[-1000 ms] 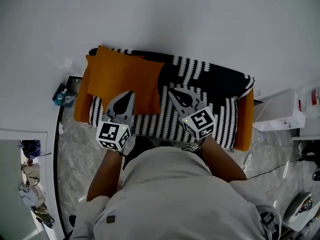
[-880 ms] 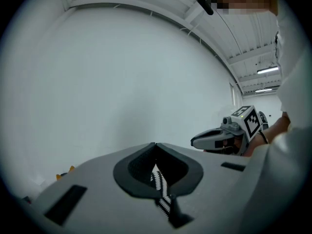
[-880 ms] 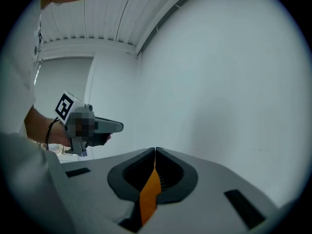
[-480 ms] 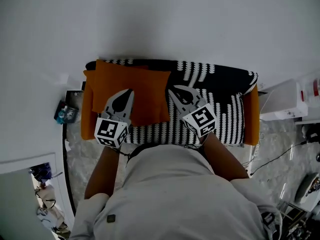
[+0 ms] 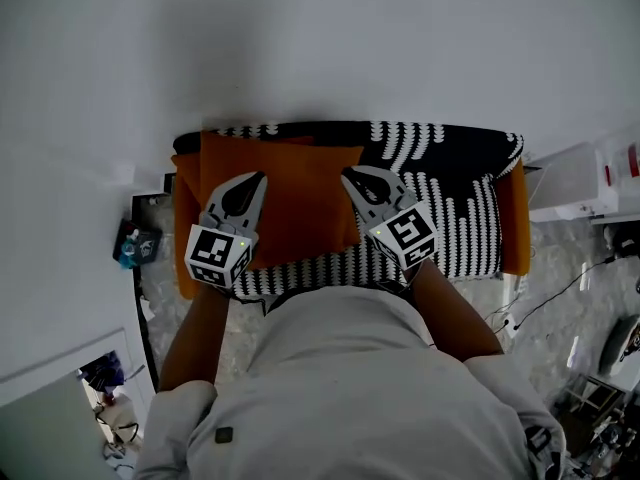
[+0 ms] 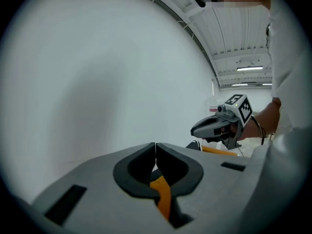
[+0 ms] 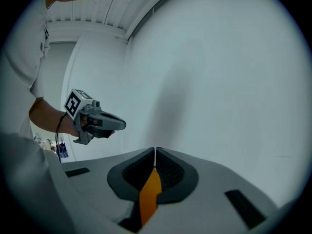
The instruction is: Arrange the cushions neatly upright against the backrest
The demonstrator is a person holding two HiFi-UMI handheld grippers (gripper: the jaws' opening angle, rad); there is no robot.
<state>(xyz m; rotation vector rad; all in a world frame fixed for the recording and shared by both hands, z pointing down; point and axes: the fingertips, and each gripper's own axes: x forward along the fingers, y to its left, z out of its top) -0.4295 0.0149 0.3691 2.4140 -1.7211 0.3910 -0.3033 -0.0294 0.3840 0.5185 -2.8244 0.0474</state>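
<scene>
White wall (image 5: 320, 38) backs a small sofa (image 5: 450, 218) draped in a black-and-white patterned cover, its orange arms showing at both ends. 1 orange cushion (image 5: 300, 198) rests on the left half of the seat, its far edge up at the backrest; whether it lies flat or leans cannot be told from above. A person in a pale shirt stands at the seat's front, with 2 tools held out over the cushion. The left hand-held gripper (image 5: 253, 178) is above the cushion's left part, and the right hand-held gripper (image 5: 349, 177) is over its right edge. Both have their jaws fully together, tips meeting with nothing pinched; orange shows only through the slot behind the tips. Cables (image 5: 555, 293) trail across the floor (image 5: 560, 348) at right.
</scene>
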